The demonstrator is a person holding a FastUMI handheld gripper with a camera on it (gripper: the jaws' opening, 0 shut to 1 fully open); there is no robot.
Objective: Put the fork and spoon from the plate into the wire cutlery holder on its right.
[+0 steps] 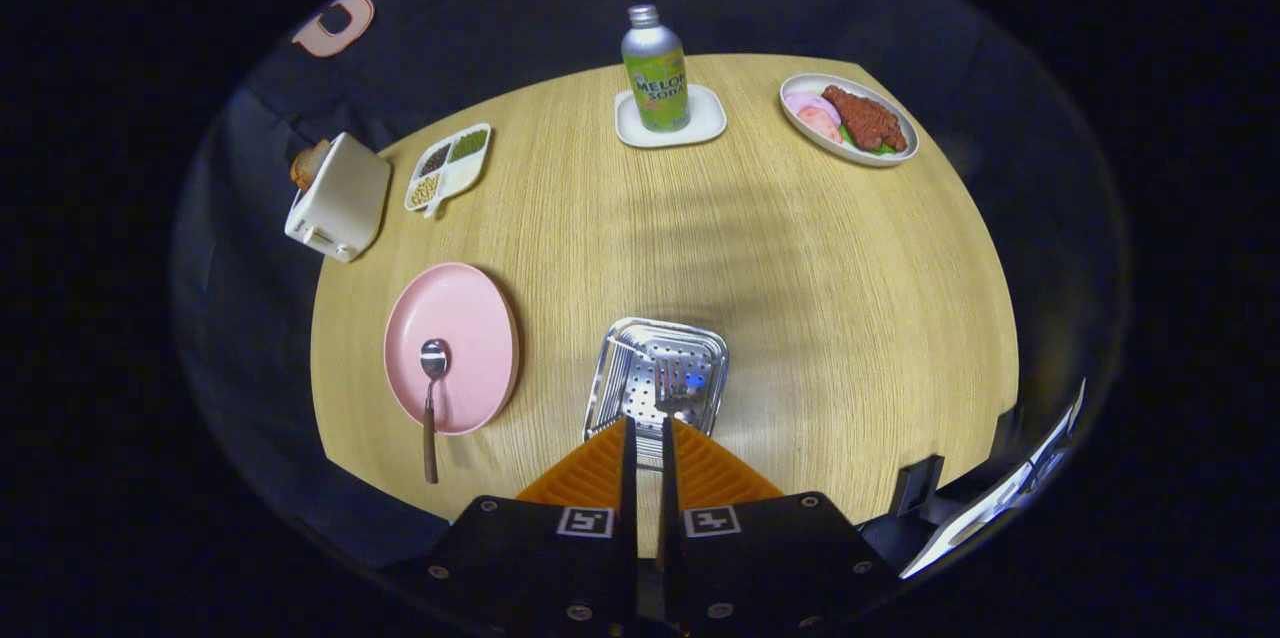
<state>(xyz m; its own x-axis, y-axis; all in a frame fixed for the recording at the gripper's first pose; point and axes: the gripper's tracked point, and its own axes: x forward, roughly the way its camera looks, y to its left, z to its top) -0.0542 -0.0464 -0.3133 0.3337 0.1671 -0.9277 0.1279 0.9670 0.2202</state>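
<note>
One gripper [649,438] hangs over the near edge of the round wooden table [820,298], its two fingers drawn nearly together with a thin metal handle between them; the fork [672,388] stands there with its tines down inside the wire cutlery holder [612,373], and the fingers seem to pinch its handle, though the narrow gap makes that hard to confirm. The single holder, a shiny perforated metal box, sits just ahead of the fingertips. To its left lies one pink plate [470,318], and on it one spoon [432,388], bowl on the plate and brown handle running off the near rim toward the table edge. Beyond these stand five more things, each one of a kind: a white toaster [340,198] with a slice of bread showing at its top, a white divided dish [450,168] with three portions of beans or seeds, a melon soda bottle [655,68] upright on a small white square tray [700,123], and an oval plate of food [800,123] at the far right.
</note>
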